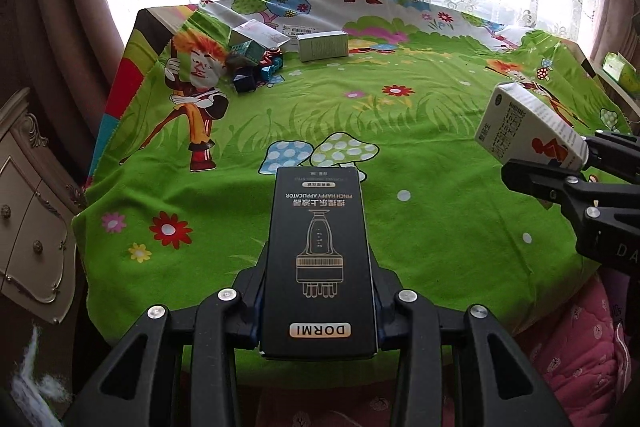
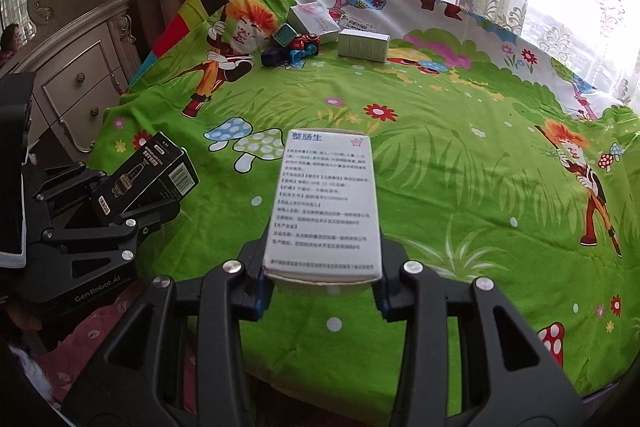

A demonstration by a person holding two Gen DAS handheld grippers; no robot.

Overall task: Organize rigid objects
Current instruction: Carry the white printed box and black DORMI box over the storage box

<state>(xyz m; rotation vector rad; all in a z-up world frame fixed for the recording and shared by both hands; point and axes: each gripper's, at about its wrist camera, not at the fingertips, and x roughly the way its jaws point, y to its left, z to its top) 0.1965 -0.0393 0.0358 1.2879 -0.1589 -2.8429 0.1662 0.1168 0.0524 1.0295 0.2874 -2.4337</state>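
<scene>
The left gripper is held level above the near edge of the table, its two fingers closed against the long sides of a black box that points forward between them. Off to its right, the right gripper sits at much the same height, fingers pressed on either side of a white box. The two grippers are apart, both pointed towards the window.

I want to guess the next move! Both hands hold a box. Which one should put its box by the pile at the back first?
Probably the left gripper. Its black box sits on the same side as the pile at the back left. The right gripper with the white box is farther right.
</scene>
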